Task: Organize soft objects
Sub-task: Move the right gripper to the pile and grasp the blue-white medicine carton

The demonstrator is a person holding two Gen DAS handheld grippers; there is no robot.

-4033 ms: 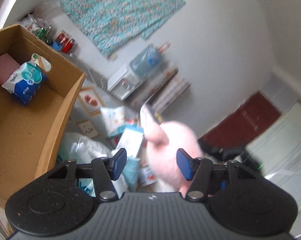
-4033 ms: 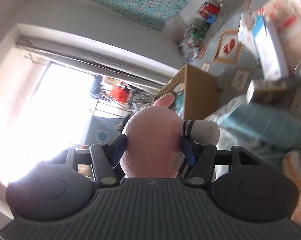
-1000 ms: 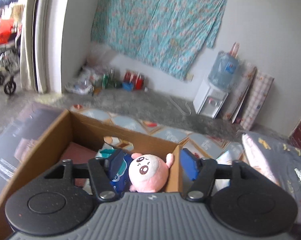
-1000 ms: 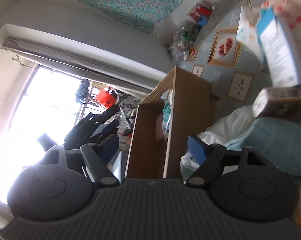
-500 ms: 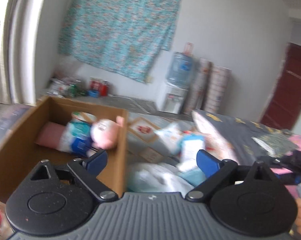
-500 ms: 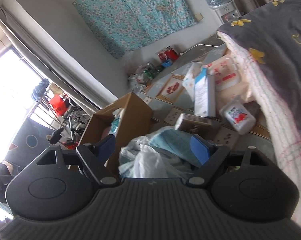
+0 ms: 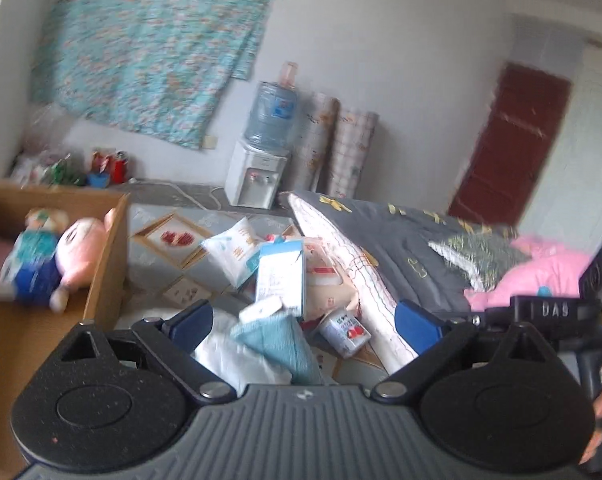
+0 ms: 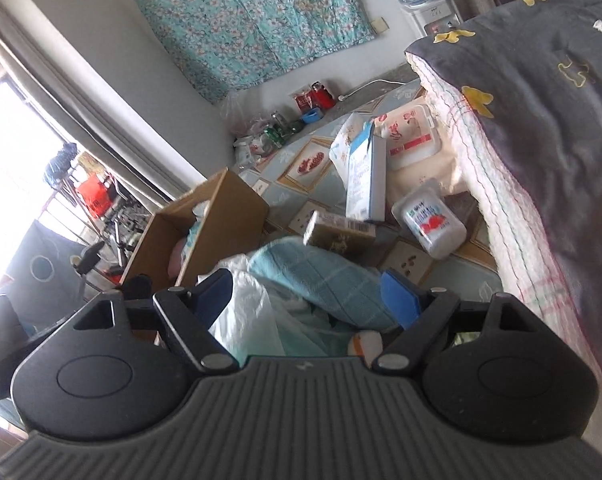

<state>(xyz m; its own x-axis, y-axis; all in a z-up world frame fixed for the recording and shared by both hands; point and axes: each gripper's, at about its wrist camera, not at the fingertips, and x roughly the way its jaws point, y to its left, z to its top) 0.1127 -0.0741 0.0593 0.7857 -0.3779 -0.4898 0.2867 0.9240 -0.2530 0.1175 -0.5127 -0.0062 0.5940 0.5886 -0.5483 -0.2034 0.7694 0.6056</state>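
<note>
Only left view: pink plush (image 7: 81,254) inside box (image 7: 105,276)

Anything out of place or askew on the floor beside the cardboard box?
Yes. Packages lie jumbled on the floor mat: a blue-white carton tipped on its side, a wipes tub tilted askew, a teal cloth heaped over a white bag.

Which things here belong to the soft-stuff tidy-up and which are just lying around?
Job: cardboard box, pink plush toy in it, teal folded cloth, pink garment on the bed.
Lying about: water dispenser, red cans, rolled mats.
</note>
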